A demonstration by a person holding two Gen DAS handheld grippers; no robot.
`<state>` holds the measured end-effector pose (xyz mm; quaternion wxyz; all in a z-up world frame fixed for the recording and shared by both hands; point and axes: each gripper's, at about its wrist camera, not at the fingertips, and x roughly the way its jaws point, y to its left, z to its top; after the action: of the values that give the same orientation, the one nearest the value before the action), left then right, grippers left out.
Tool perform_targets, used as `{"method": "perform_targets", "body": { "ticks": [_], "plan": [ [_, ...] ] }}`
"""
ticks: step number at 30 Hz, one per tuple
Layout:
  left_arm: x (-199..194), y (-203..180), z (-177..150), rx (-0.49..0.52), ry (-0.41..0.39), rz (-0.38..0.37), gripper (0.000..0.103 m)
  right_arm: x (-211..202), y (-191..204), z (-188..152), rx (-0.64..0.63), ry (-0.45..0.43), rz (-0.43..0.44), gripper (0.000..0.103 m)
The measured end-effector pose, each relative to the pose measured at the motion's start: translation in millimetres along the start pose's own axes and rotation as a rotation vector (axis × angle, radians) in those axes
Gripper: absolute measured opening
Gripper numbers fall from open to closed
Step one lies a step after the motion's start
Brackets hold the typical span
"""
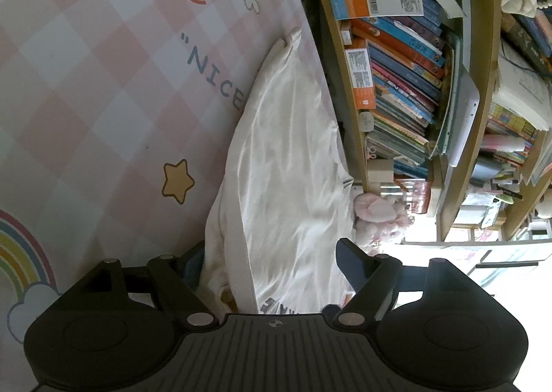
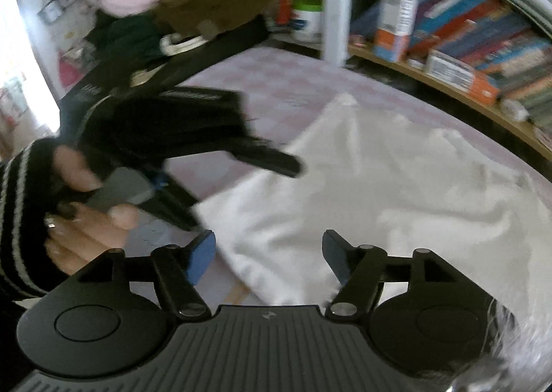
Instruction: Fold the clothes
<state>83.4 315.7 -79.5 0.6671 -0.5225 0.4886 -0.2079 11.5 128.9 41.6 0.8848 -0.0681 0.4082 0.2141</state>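
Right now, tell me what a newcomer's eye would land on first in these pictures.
The white garment lies rumpled along the edge of the pink checked mat, between the open left gripper and open right gripper. Behind it, packed bookshelves and a pink plush toy crowd the background.

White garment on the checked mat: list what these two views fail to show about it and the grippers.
- White garment: its near end with the grey print is cut off by the left gripper body in the left wrist view.
- In the right wrist view, motion blur smears the garment's folds.
- Left gripper in the right wrist view: blurred, so its finger gap is unreadable there.
- Right gripper: its body covers the garment's near edge.
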Motion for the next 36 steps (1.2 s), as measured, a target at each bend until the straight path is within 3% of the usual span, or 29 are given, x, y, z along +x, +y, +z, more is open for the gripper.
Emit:
{"method": "perform_targets", "body": {
  "ticks": [6,12,17,24,28,29,30,33,36],
  "plan": [
    [0.8,0.5,0.3,0.004,-0.002,-0.003,0.078,-15.0,-57.2,10.8,0.153,0.001,-0.108,0.072],
    [1.4,-0.5,-0.1,0.016,-0.008,0.007,0.078,-0.8,-107.8,37.9,0.274,0.052,-0.263,0.079],
    [0.9,0.6,-0.7,0.022,-0.011,0.003,0.078,30.5,-122.2,62.7,0.303,0.09,-0.269,0.081],
    [0.5,-1.1,-3.8,0.029,-0.027,0.012,0.077,71.6,-115.6,92.4,0.261,0.155,-0.253,0.09],
    [-0.3,-3.6,-5.7,0.035,-0.036,0.024,0.076,89.9,-111.4,110.2,0.246,0.19,-0.24,0.091],
    [-0.9,-3.3,-6.5,0.032,-0.045,0.041,0.069,92.7,-110.5,113.4,0.245,0.197,-0.237,0.091],
    [-1.5,-3.0,-7.2,0.029,-0.055,0.061,0.049,95.4,-109.6,116.6,0.245,0.203,-0.234,0.091],
    [-3.3,3.4,-10.0,-0.007,-0.091,0.122,0.014,103.7,-106.8,126.2,0.243,0.221,-0.225,0.091],
    [-5.4,0.7,-15.0,0.025,-0.118,0.152,0.008,109.3,-105.5,135.8,0.253,0.229,-0.204,0.091]
  ]
}}
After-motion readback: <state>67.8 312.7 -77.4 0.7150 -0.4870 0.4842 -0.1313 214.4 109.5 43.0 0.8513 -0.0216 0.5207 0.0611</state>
